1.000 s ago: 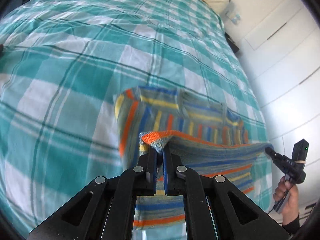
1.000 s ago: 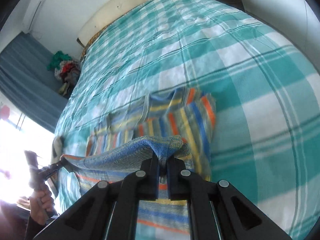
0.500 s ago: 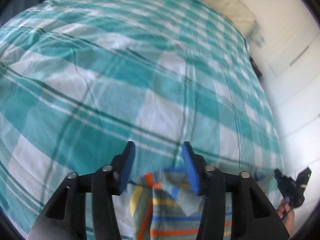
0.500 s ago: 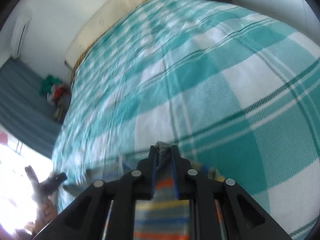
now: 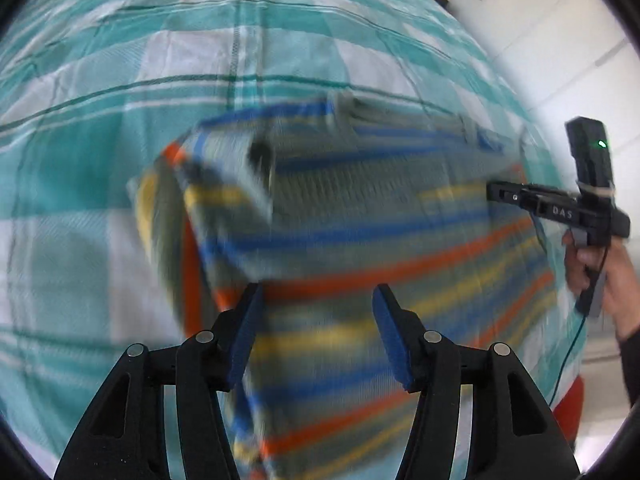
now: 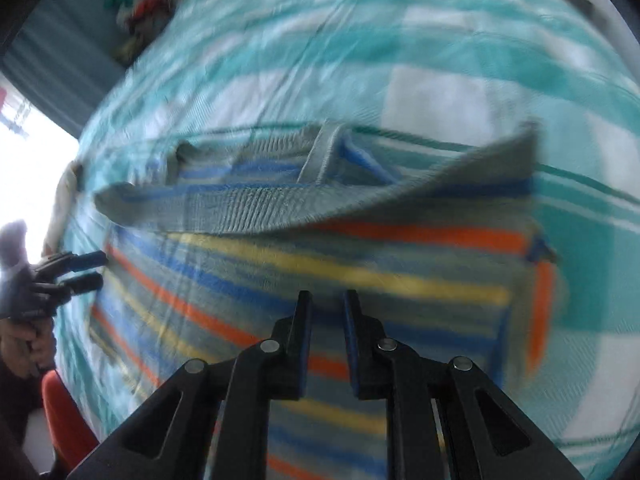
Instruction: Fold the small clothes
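A small striped knit sweater [image 5: 360, 216], grey with blue, orange and yellow bands, lies folded on the bed; it also fills the right wrist view [image 6: 320, 248]. My left gripper [image 5: 318, 300] is open and empty just above its near part. My right gripper [image 6: 324, 304] is open by a narrow gap with nothing between the fingers, above the sweater's near half. The right gripper also shows in the left wrist view [image 5: 496, 192] at the sweater's right edge, and the left gripper shows in the right wrist view [image 6: 92, 270] at its left edge. Both views are motion-blurred.
The sweater rests on a teal and white checked bedspread [image 5: 100, 140]. White cupboard doors [image 5: 560, 40] stand beyond the bed's right side. A pile of clothes [image 6: 140, 4] sits by a blue curtain at the far left. Something red-orange [image 6: 68, 412] is beside the bed.
Both grippers carried the sweater's edge over onto the rest of it and let go. The left opened first, then the right. Both have since pulled back, so the folded sweater is in view.
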